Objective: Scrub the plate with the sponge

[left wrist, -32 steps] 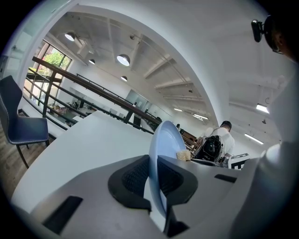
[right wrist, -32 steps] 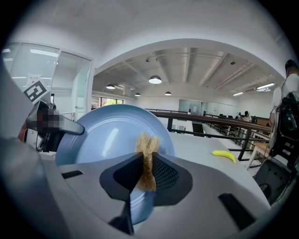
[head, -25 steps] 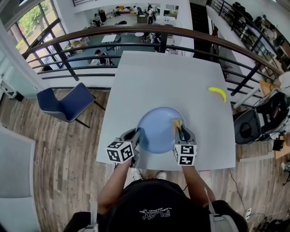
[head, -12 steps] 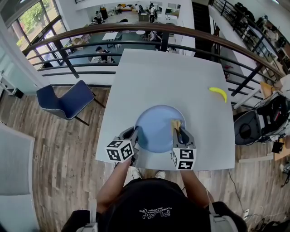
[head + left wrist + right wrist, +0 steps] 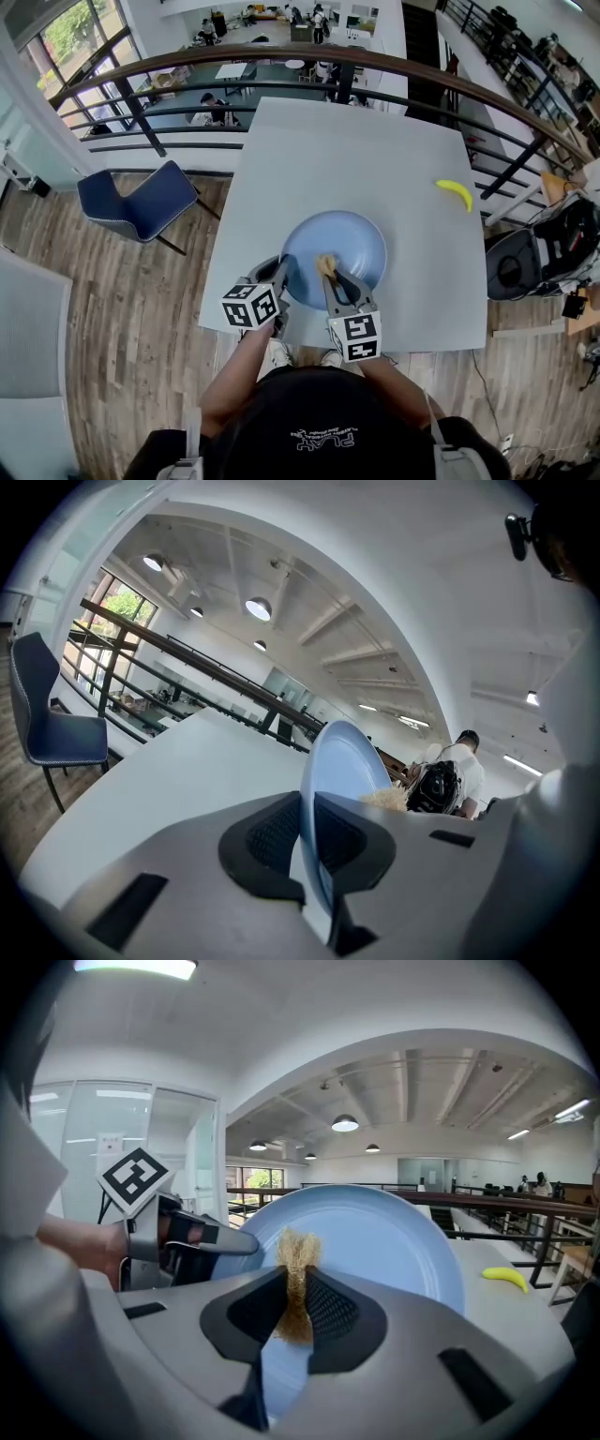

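A light blue plate [image 5: 361,239] stands tilted over the near part of the white table [image 5: 347,155]. My left gripper [image 5: 282,274] is shut on the plate's left rim [image 5: 330,761]; its jaws have just been closing on that rim. My right gripper [image 5: 328,272] is shut on a tan fibrous sponge [image 5: 325,263]. The sponge [image 5: 298,1274] sticks up between the pads and presses on the plate's face [image 5: 384,1232] left of centre. In the right gripper view my left gripper [image 5: 183,1239] shows at the plate's left edge. A tuft of the sponge [image 5: 386,800] shows behind the rim in the left gripper view.
A yellow banana [image 5: 454,193] lies near the table's right edge, also seen as the banana [image 5: 507,1278] in the right gripper view. A blue chair [image 5: 141,206] stands left of the table. A railing [image 5: 281,66] runs behind the table's far edge. A black bag [image 5: 525,258] sits at the right.
My right gripper has carried the sponge leftward across the plate, from its right rim to left of centre. The left gripper has stayed on the left rim.
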Motion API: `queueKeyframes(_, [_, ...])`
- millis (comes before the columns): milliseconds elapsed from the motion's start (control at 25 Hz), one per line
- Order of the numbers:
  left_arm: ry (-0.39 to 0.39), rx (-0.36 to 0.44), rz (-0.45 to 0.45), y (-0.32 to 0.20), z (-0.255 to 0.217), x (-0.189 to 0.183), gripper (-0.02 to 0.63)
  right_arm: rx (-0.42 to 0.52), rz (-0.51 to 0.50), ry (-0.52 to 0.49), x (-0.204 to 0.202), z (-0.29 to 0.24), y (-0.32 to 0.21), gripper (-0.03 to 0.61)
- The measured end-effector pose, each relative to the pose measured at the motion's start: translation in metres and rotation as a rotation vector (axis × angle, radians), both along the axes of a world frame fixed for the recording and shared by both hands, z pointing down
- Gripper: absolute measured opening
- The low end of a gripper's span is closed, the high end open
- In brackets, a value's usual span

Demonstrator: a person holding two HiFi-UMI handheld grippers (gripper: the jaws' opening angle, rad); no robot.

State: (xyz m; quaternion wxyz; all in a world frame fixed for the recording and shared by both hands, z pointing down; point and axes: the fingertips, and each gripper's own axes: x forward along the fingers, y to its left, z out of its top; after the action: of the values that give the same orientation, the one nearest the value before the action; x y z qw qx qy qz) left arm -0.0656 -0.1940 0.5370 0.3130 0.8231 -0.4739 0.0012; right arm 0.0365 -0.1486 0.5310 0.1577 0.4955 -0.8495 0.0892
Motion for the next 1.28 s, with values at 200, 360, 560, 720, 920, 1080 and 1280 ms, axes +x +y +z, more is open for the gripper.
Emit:
queueKeyframes(200, [0.008, 0.005, -0.001, 0.004, -0.003, -0.002, 0.029, -0.041, -0.091, -0.016, -0.035, 0.005, 0.009, 0.067])
queueKeyframes(360, [0.020, 0.018, -0.015, 0.001, -0.011, -0.006, 0.028, -0.080, -0.137, -0.038, -0.048, 0.010, 0.013, 0.069])
queueKeyframes(560, [0.024, 0.033, -0.021, 0.003, -0.017, -0.009, 0.029, -0.096, -0.165, -0.016, -0.057, 0.016, 0.019, 0.069])
queueKeyframes(720, [0.031, 0.024, -0.025, 0.007, -0.014, -0.010, 0.029, -0.100, -0.162, 0.018, -0.055, 0.021, 0.023, 0.069])
queueKeyframes(920, [0.038, 0.025, -0.030, 0.001, -0.016, -0.015, 0.029, -0.101, -0.159, 0.036, -0.045, 0.024, 0.022, 0.069])
queueKeyframes(1080, [0.043, 0.021, -0.024, 0.002, -0.017, -0.016, 0.029, -0.106, -0.136, 0.041, -0.035, 0.024, 0.022, 0.069])
queueKeyframes(1280, [0.045, 0.024, -0.021, 0.003, -0.016, -0.019, 0.029, -0.090, -0.105, 0.072, -0.021, 0.030, 0.023, 0.069])
